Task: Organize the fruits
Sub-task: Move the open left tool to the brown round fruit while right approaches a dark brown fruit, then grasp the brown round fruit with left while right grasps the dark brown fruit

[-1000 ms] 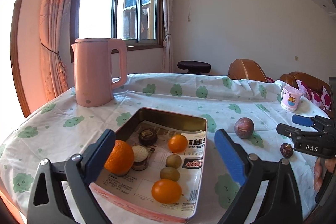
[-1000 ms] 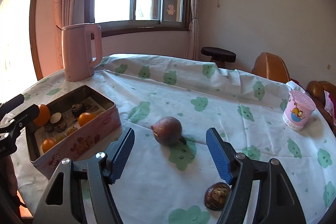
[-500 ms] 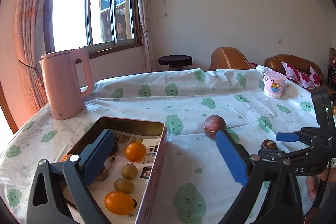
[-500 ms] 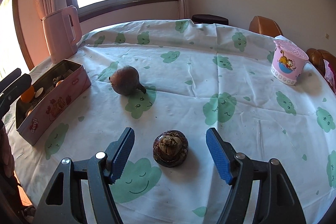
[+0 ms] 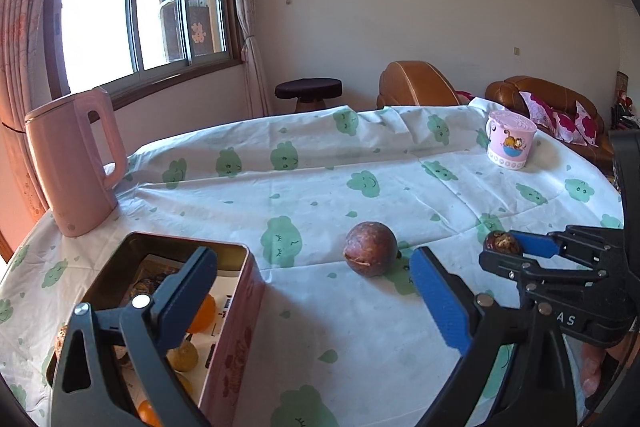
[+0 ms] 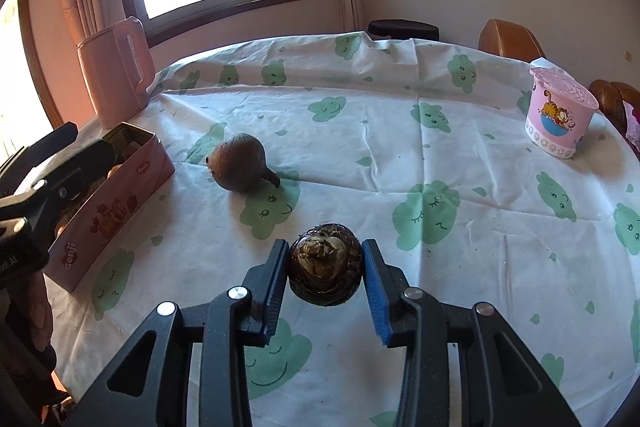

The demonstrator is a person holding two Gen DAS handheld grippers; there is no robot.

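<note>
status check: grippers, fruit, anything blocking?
Right gripper closing around small dark fruit on the tablecloth. Left gripper open, empty, by the tin. Round brown fruit loose between them. Nothing blocking.

Right gripper (image 6: 325, 281) jaws closing; left gripper (image 5: 316, 291) gapes wide.

Tin's (image 5: 236, 311) fruit partly behind fingers (image 5: 188, 291)

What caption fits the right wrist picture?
Right gripper closing on a dark round fruit near the pink tin.
</note>
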